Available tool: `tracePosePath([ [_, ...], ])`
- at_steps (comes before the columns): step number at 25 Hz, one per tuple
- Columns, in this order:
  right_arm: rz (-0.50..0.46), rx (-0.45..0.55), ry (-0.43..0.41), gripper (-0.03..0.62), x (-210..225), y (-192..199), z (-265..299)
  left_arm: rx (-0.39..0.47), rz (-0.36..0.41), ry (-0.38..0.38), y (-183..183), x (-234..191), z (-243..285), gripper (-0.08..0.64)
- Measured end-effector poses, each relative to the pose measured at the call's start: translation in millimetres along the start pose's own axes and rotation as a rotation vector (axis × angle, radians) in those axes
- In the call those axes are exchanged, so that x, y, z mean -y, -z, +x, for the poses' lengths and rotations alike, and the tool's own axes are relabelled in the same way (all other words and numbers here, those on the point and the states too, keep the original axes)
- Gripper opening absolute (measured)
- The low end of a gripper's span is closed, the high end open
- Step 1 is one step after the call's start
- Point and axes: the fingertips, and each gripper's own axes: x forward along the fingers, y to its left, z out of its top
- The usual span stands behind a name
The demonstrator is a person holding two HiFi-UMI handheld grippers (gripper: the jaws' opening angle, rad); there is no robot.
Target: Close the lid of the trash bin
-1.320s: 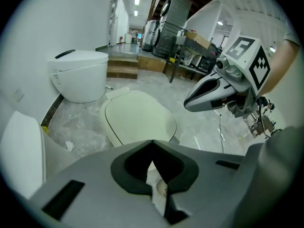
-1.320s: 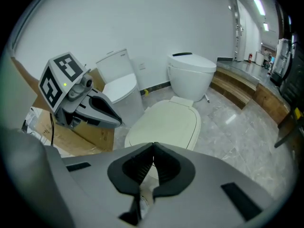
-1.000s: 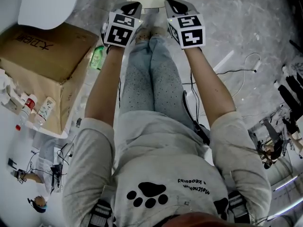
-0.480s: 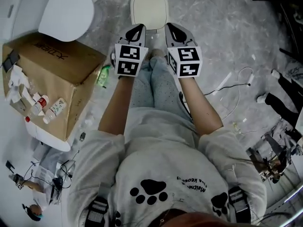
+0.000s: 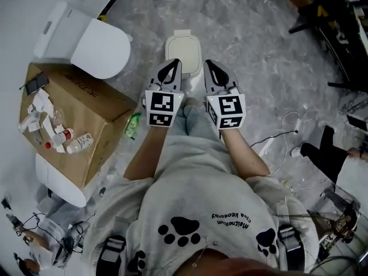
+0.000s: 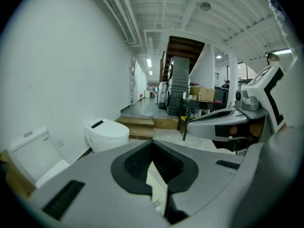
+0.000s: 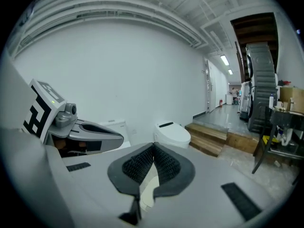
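Note:
The trash bin (image 5: 184,53) stands on the floor ahead of my feet, its cream lid lying flat on top. Both grippers hang side by side in the air well above and just short of it, touching nothing. The left gripper (image 5: 172,63) is shut with nothing between its fingers, and the right gripper (image 5: 209,64) is shut and empty too. In the left gripper view the pads meet at the left gripper (image 6: 152,144), and a strip of the cream bin (image 6: 156,190) shows below them. The right gripper view shows the right gripper (image 7: 153,147) shut above the bin (image 7: 149,188).
A cardboard box (image 5: 86,111) with small bottles on it stands at the left, with a green bottle (image 5: 133,125) beside it. White toilets (image 5: 99,43) sit at the back left. Cables (image 5: 284,128) and black equipment (image 5: 339,33) lie at the right.
Both grippers have risen together, still shut, away from the bin. The bin now shows whole and farther below them.

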Motion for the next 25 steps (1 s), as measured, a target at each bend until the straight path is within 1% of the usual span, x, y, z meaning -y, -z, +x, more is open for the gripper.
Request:
tracePosePath([
  [4, -0.037, 0.092, 0.015, 0.032, -10, -45, -36, 0.076, 0.029, 0.000, -39, 11, -31, 0.020],
  [6, -0.048, 0.121, 0.010, 0.032, -18, -61, -54, 0.108, 0.031, -0.006, -53, 16, -50, 0.020],
  [8, -0.065, 0.145, 0.004, 0.032, -26, -74, -69, 0.136, 0.038, -0.018, -66, 19, -68, 0.020],
  [12, -0.111, 0.194, 0.011, 0.032, -35, -88, -92, 0.181, 0.097, -0.045, -85, 22, -94, 0.020],
  [14, -0.121, 0.211, 0.014, 0.032, -38, -89, -100, 0.197, 0.103, -0.049, -87, 23, -101, 0.020],
  [19, -0.132, 0.237, 0.018, 0.032, -40, -88, -106, 0.219, 0.091, -0.068, -81, 27, -111, 0.020],
  [22, -0.130, 0.287, 0.020, 0.032, -40, -93, -107, 0.218, 0.073, -0.070, -77, 31, -112, 0.020],
  [25, -0.147, 0.290, 0.014, 0.032, -41, -95, -106, 0.233, 0.053, -0.072, -78, 28, -113, 0.020],
])
